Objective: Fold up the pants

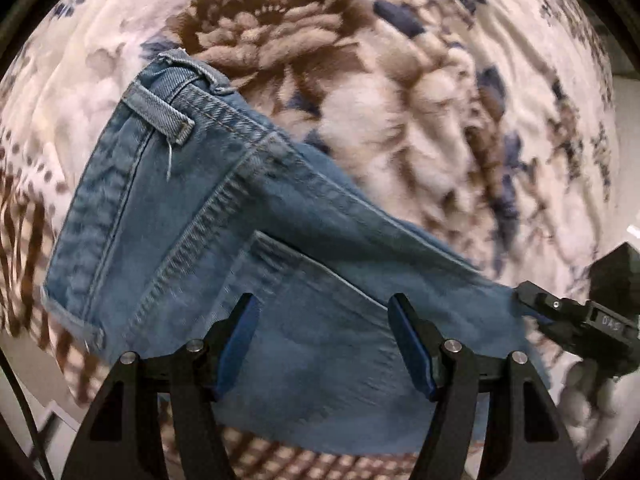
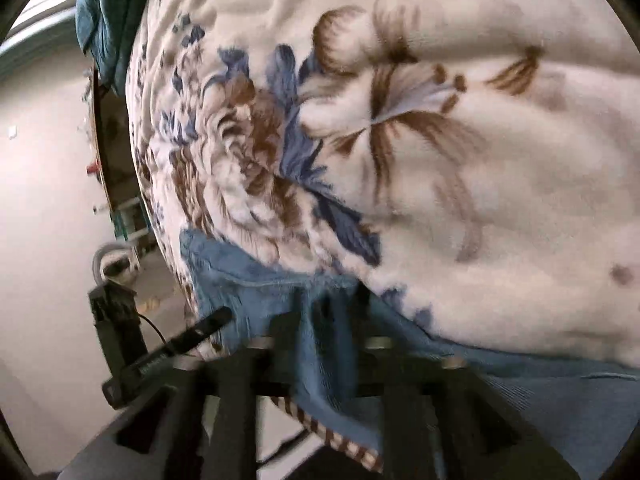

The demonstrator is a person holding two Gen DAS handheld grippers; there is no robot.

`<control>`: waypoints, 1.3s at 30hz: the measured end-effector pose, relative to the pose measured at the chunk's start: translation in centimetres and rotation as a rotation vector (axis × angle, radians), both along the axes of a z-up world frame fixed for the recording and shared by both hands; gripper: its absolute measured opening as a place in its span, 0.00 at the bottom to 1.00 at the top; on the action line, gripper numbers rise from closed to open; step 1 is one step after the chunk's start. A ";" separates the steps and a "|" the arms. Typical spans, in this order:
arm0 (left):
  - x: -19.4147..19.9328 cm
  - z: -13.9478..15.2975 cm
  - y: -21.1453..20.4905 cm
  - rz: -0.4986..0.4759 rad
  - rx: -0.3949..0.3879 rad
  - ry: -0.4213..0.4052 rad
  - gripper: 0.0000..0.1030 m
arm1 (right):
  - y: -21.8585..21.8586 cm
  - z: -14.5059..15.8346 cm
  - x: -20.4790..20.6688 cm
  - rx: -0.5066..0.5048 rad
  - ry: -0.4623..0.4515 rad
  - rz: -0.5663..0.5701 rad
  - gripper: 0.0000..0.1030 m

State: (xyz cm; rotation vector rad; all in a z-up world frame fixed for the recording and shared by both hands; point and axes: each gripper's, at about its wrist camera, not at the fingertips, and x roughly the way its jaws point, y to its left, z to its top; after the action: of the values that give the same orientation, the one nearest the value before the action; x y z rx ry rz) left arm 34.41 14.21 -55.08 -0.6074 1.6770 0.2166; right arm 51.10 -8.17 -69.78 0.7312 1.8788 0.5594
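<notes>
The faded blue denim pants [image 1: 224,216] lie on a plush white blanket with brown and blue flowers [image 1: 420,92], waistband and belt loop toward the far left, the long axis running from there diagonally toward the near right. The left gripper [image 1: 320,344] hovers directly over the seat and back pocket, its blue-padded jaws standing wide apart with nothing between them. The right gripper [image 2: 320,344] sits at the cloth's near-right end — in the left wrist view its black tip meets the denim edge there, and in its own blurred view a fold of blue denim runs between the fingers, so the jaws look clamped on the pants, though the blur leaves some doubt. Judging by this, the fold turns on carrying that held end along the axis toward the waistband; the right hand is placed for it. The denim looks stiff and heavy-seamed; the blanket's deep pile may drag.
</notes>
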 end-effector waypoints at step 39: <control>3.9 -1.0 -12.8 -0.332 -0.120 0.147 0.25 | -0.3 0.4 -3.3 0.263 -0.044 0.202 0.43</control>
State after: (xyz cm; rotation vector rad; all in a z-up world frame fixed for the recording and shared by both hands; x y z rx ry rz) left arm 38.28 1.39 -56.11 -0.3995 1.9150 -0.0809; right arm 47.84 -8.51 -69.34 0.6945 1.8700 0.9567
